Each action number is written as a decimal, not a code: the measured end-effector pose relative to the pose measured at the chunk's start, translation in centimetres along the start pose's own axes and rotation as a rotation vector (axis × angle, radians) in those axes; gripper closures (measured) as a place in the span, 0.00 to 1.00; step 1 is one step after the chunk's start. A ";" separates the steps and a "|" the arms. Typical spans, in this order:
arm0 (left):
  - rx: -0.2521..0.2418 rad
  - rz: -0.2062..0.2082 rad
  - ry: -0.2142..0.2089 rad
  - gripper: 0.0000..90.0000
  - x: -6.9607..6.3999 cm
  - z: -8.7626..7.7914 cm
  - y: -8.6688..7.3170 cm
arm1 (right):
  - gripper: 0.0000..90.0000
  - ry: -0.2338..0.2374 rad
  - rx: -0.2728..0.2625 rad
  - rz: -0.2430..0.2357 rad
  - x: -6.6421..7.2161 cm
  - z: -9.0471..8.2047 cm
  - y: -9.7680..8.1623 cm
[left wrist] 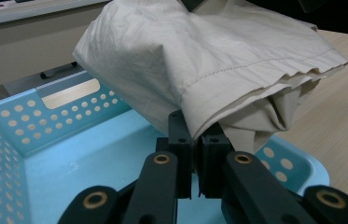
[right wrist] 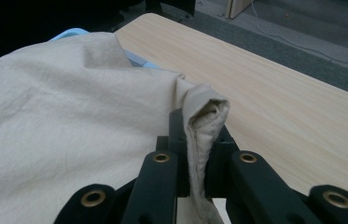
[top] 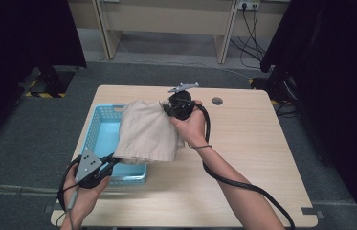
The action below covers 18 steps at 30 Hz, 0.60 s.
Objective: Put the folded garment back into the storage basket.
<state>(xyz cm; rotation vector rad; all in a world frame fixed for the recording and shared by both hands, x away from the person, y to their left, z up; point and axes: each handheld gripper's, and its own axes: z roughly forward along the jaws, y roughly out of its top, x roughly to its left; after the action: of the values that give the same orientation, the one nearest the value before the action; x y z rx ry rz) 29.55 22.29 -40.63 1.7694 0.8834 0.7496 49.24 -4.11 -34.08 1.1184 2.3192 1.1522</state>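
From the high view, the folded beige cloth (top: 146,133) hangs over the blue basket (top: 100,132) on the bench (top: 252,143), held by the left claw (top: 114,160) and right claw (top: 168,109). In the left gripper view, the left claw is clamped on the cloth's hem. In the right gripper view, the right claw pinches a folded corner. A thin pinch could slip, and the cloth might flop outside the basket. No writing can be read.

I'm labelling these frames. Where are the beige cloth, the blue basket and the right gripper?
beige cloth (top: 145,134): high view, middle of its top.
blue basket (top: 100,125): high view, left wall.
right gripper (right wrist: 198,154): right gripper view, between its tips.
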 end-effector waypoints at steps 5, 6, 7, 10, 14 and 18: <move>-0.002 0.000 0.005 0.95 0.2 -0.2 -0.1 | 0.94 0.000 -0.002 -0.001 0.3 0.1 0.2; -0.001 -0.001 0.006 0.95 0.3 -0.3 -0.1 | 0.94 0.001 -0.003 -0.005 0.4 0.1 0.3; -0.002 0.000 0.007 0.95 0.3 -0.4 -0.1 | 0.94 0.002 -0.002 -0.004 0.5 0.1 0.3; -0.002 -0.003 0.011 0.95 0.5 -0.6 -0.2 | 0.94 0.004 -0.001 -0.005 0.7 0.2 0.5; -0.002 -0.002 0.017 0.95 0.6 -0.9 -0.3 | 0.94 0.008 -0.005 -0.010 1.1 0.3 0.7; -0.002 -0.005 0.022 0.95 0.7 -1.1 -0.5 | 0.94 0.013 -0.003 -0.015 1.3 0.4 0.7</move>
<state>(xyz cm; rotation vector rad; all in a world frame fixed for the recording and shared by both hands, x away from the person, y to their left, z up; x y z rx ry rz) 28.93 23.57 -40.61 1.7592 0.9017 0.7680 48.98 -2.64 -33.74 1.0934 2.3307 1.1607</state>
